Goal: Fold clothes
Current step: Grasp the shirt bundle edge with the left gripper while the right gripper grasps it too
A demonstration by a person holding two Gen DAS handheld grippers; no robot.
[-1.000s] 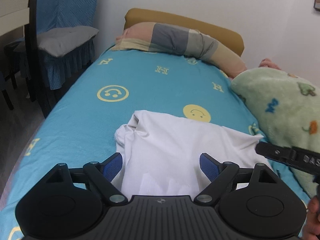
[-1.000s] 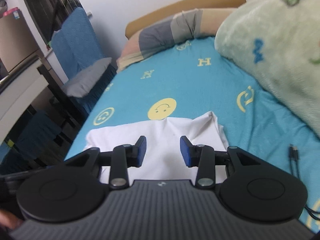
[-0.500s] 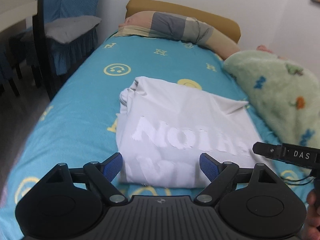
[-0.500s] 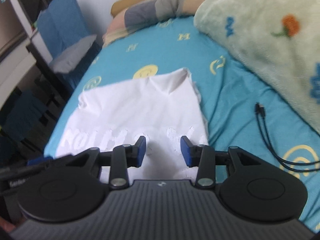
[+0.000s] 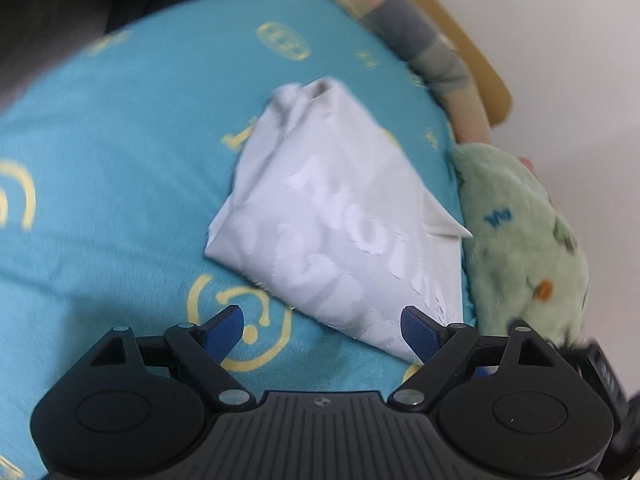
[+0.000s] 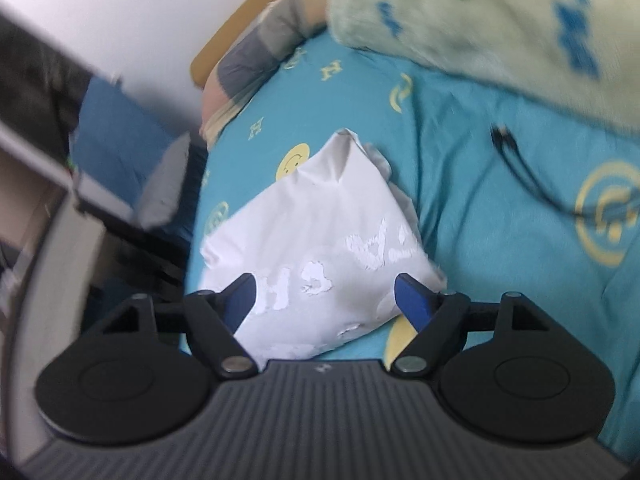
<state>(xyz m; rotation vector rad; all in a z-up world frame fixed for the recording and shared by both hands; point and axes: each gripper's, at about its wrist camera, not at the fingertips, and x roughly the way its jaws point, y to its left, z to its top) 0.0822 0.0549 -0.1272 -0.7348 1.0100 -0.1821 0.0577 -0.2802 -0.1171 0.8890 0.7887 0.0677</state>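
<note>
A white folded T-shirt with pale raised lettering lies on the blue bedsheet. It also shows in the right wrist view. My left gripper is open and empty, held above the shirt's near edge. My right gripper is open and empty, held above the shirt's near end. Both views are tilted and blurred.
A green fleece blanket lies right of the shirt, also in the right wrist view. A striped pillow and tan headboard are at the far end. A black cable lies on the sheet. A chair with a grey cushion stands left of the bed.
Both grippers have pulled back and rolled, so the views tilt. The right gripper's jaws have opened wider. The shirt lies where it was.
</note>
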